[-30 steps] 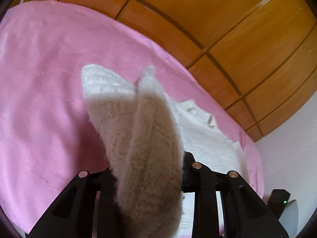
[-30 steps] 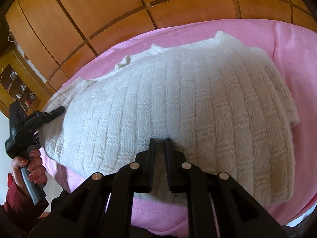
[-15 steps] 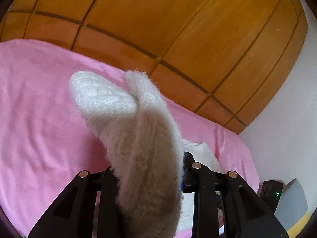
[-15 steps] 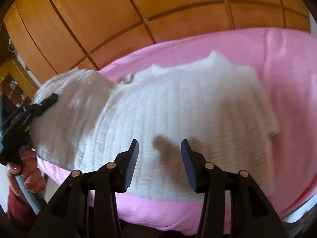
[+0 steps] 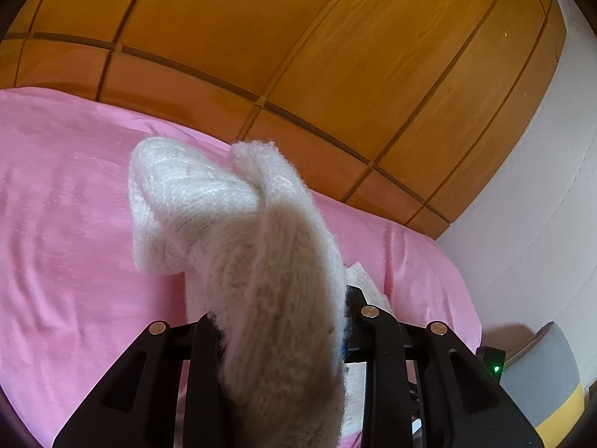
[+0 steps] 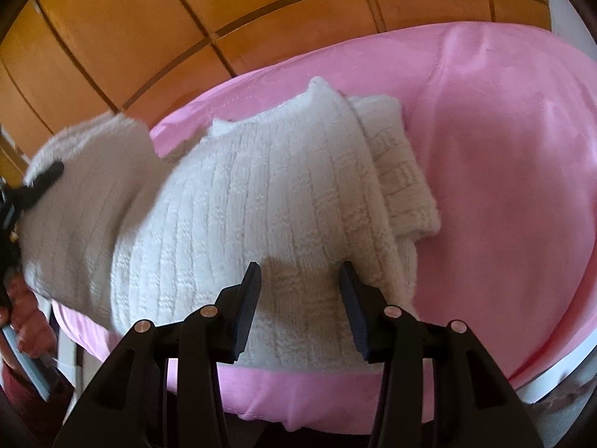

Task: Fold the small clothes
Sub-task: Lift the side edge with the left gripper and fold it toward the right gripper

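A cream knitted sweater [image 6: 283,201] lies on a bed covered by a pink sheet [image 6: 503,156], in front of a wall of orange-brown wooden panels [image 6: 149,30]. The left gripper [image 5: 281,321] is clenched on a thick fold of the sweater [image 5: 261,261], which rises between its fingers [image 5: 203,336] and curls over above the sheet [image 5: 67,224]. In the right wrist view that lifted end appears blurred at the left, with the left gripper [image 6: 48,177] pinching it and the person's hand [image 6: 26,313] below on the handle. The right gripper [image 6: 300,280] hangs just above the sweater's near hem with its fingers [image 6: 250,295] spread apart and nothing between them. The sweater's right sleeve [image 6: 403,171] lies folded flat against the body of the garment. A grey and yellow seat [image 5: 541,380] stands beside the bed.
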`<state>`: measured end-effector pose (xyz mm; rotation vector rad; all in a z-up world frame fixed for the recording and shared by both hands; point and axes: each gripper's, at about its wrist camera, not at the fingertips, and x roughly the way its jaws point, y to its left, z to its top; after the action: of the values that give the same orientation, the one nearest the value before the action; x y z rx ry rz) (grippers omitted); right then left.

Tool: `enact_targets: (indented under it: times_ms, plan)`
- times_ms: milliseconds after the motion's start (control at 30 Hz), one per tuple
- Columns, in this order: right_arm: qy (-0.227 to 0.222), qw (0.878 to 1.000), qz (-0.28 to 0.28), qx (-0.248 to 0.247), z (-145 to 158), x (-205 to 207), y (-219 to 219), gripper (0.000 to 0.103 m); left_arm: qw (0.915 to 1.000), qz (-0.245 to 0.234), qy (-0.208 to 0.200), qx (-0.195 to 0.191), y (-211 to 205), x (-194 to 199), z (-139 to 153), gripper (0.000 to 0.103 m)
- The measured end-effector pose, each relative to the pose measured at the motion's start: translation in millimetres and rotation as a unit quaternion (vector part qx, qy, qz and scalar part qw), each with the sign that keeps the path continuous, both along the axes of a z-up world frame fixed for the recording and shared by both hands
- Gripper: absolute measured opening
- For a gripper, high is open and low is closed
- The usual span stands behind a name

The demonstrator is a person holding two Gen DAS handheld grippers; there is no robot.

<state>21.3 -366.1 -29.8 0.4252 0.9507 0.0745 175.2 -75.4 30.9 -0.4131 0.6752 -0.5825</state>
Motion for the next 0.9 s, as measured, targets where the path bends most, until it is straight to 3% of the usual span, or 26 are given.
enact_targets:
  times_ms: [333, 400, 500, 600, 700, 767, 900]
  plan:
    - [-0.007, 0.999, -0.011, 0.031, -3, -4, -8, 0.046, 0.999, -0.04, -0.005, 0.021, -45, 6, 1, 0.027]
    - [-0.032, 0.999, -0.027, 0.013, 10, -7, -11, 0.047, 0.9984, -0.047, -0.011, 0.029, -54, 4, 1, 0.027]
    - [-0.065, 0.995, -0.035, -0.061, 28, -11, -13, 0.055, 0.9971, -0.058, -0.021, 0.044, -65, 2, 1, 0.027]
    - [-0.043, 0.995, -0.051, -0.068, 20, -10, -26, 0.058, 0.996, -0.07, -0.021, 0.051, -78, 1, -3, 0.027]
    - [0.014, 0.996, -0.084, -0.019, -8, -9, -47, 0.064, 0.9952, -0.08, -0.019, 0.053, -86, 1, -8, 0.027]
    - [0.009, 0.996, -0.09, 0.008, -14, -11, -53, 0.069, 0.994, -0.09, -0.021, 0.059, -97, -1, -12, 0.027]
    - [0.005, 0.998, -0.065, -0.023, -12, -9, -42, 0.083, 0.9908, -0.107, -0.031, 0.078, -116, -6, -17, 0.027]
